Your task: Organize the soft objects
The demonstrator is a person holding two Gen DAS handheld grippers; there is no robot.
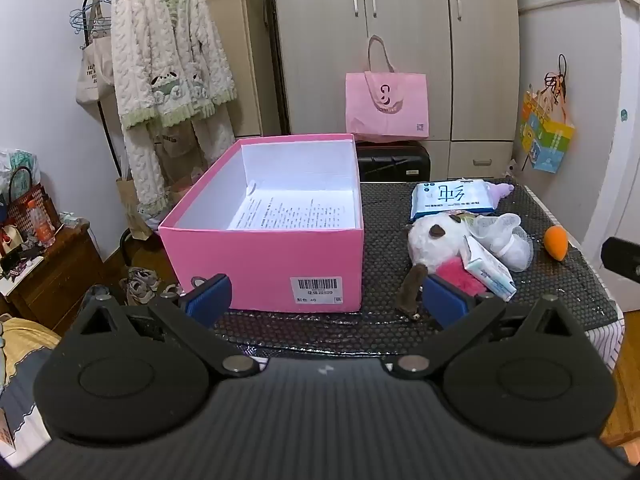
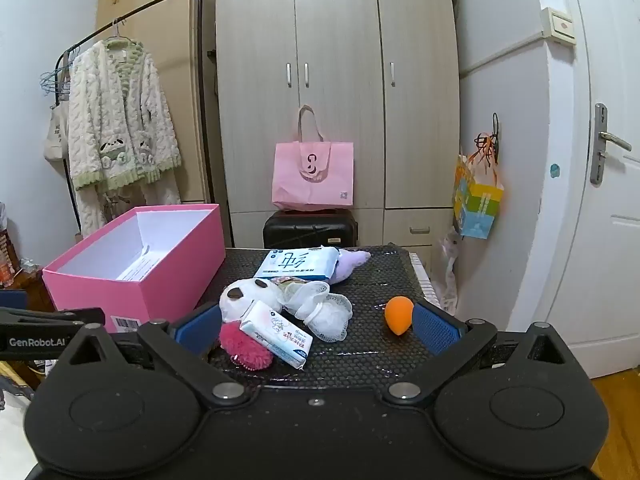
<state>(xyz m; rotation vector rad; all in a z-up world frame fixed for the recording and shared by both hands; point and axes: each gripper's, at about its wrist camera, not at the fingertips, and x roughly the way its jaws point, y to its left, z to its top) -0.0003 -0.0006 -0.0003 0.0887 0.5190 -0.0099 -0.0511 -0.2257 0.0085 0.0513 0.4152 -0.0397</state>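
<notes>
A: Our left gripper is spread wide with nothing between its fingers, facing the pink box, which is open on the table's left side.

B: Our right gripper gapes too, holding nothing. The soft things lie heaped beside the box: plush toy, tissue pack, white mesh pouf; the orange sponge sits apart.

1. The plush half hides my pink puff in the left view.
2. The wipes pack covers most of the purple toy.
3. I can't read the print on the paper in the box.
4. The box's left end is hidden behind my left gripper in the right view.
5. The door is cut off by the right edge.
</notes>
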